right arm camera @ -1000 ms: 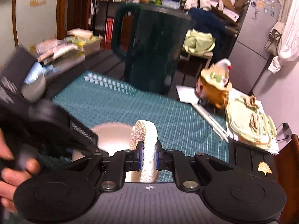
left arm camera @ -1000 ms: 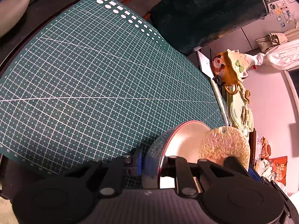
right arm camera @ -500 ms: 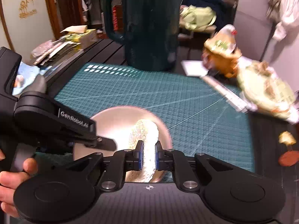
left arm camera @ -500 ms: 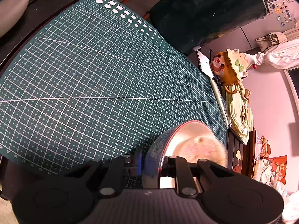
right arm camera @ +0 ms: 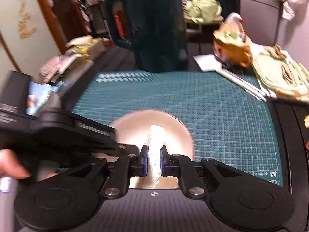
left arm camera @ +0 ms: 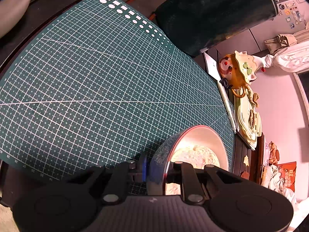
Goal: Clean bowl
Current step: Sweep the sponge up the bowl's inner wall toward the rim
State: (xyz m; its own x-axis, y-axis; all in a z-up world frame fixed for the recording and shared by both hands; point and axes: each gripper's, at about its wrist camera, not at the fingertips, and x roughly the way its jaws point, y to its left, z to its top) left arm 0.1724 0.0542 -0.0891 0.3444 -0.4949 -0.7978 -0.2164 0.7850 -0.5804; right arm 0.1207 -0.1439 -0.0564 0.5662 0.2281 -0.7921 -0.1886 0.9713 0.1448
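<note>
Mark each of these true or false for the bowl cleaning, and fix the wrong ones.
1. The left gripper clamps the bowl by its rim. True.
2. The right gripper is empty. False: it is shut on a scrubbing pad.
3. The pad is inside the bowl. True.
4. The bowl sits on bare wood. False: it is over the green cutting mat.
5. A dark green jug stands at the mat's far edge. True.

Left gripper (left arm camera: 155,171) clamped on rim of bowl (left arm camera: 204,137), sponge (left arm camera: 195,156) inside (pale, round), green cutting mat (left arm camera: 100,81), dark pitcher (left arm camera: 210,11) beyond.
</note>
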